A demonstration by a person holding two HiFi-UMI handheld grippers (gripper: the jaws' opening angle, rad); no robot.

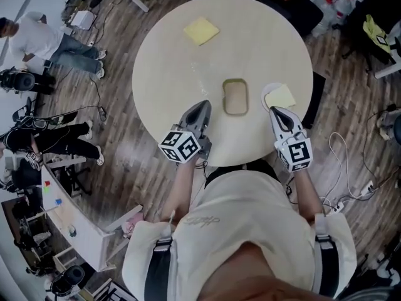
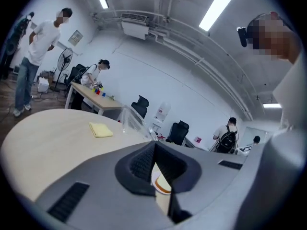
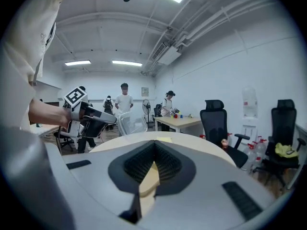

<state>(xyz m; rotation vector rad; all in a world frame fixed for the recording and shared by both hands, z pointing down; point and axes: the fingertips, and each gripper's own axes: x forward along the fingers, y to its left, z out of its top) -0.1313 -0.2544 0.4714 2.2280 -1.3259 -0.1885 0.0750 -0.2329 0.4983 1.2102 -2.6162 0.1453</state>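
You're holding the left tool [image 1: 203,105] and right tool [image 1: 275,110] clenched, empty; the tray [image 1: 236,97] is lying between them, lengthwise away from you, the plate [image 1: 265,93] just beside the right one.

Left tool [image 1: 203,106] and right tool [image 1: 276,110], both closed and held forward

Both tools reach just over the near edge of the counter [image 1: 163,49], side by side and well apart, pointing away from the body. Each tool's jaws meet at the tips with nothing between them. The left forearm [image 1: 183,182] and the right forearm [image 1: 307,190] stretch out from the torso, and the marker cubes face up.
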